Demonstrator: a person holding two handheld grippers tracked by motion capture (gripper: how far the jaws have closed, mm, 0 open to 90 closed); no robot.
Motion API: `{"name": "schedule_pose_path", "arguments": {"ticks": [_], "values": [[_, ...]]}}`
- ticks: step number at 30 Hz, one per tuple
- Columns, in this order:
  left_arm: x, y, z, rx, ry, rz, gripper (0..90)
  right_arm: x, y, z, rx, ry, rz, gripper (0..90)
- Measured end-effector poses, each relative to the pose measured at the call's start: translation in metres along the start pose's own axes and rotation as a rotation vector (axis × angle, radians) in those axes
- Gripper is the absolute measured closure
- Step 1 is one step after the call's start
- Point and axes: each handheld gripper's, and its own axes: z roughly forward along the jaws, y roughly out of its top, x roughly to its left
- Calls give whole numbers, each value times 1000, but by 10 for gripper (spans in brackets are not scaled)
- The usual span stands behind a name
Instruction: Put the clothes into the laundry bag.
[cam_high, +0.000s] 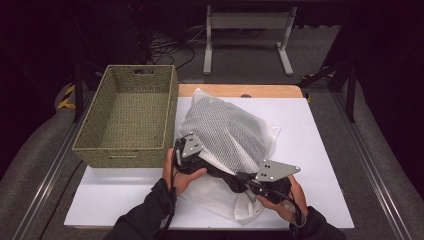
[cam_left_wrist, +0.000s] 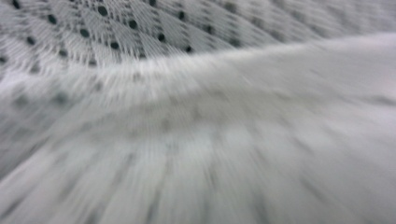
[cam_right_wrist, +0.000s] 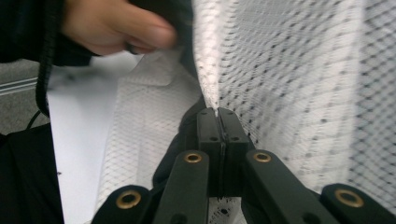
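- The white mesh laundry bag, stuffed with something pale, lies on the white board at the middle of the table, bulging toward the far side, with its flat near end reaching the board's near edge.
- Your right gripper sits at the bag's near right, just under the bulge. In the right gripper view its two black jaws stand pressed together, clamped on a thin fold of the mesh that rises from between the pads.
- Your left gripper is against the bag's near left side, your left hand wrapped round it. Its own view gives blurred mesh up close and no jaws, so I cannot tell how they stand or whether mesh is pinched.
- In the right gripper view, your left hand shows at the upper left, beside the bag's edge.
- The woven green basket stands on the left, just beside the bag, its right wall close to the bulge.
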Motion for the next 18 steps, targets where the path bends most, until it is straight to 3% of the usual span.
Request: {"name": "schedule_pose_path", "arguments": {"ticks": [2,3,7,9,10,11,12,14,16,18], "values": [[-1,-2,-9,-5,-10,10,480,-1,0,-1,-5,-4,4,899],[-3,-5,-19,16,-30,20,414,-2,1,-3,-10,-9,12,899],[-9,-12,-39,30,-57,28,327,-2,1,-2,-16,-18,13,899],[-14,-16,-47,27,-79,27,333,-1,2,-2,-15,-19,0,899],[-17,-16,-51,23,-120,37,371,0,2,-2,-16,-18,-1,899],[-17,-16,-51,23,-120,37,434,0,2,-2,-16,-18,-1,899],[-22,-17,-53,19,-156,51,438,-1,1,0,-13,-15,1,898],[-33,-17,-44,47,-203,75,438,-1,1,2,-12,-12,7,898],[-37,-17,-38,55,-206,80,405,0,0,3,-7,-9,6,898],[-48,-14,-20,75,-229,76,399,1,0,4,-1,-11,5,898]]}}
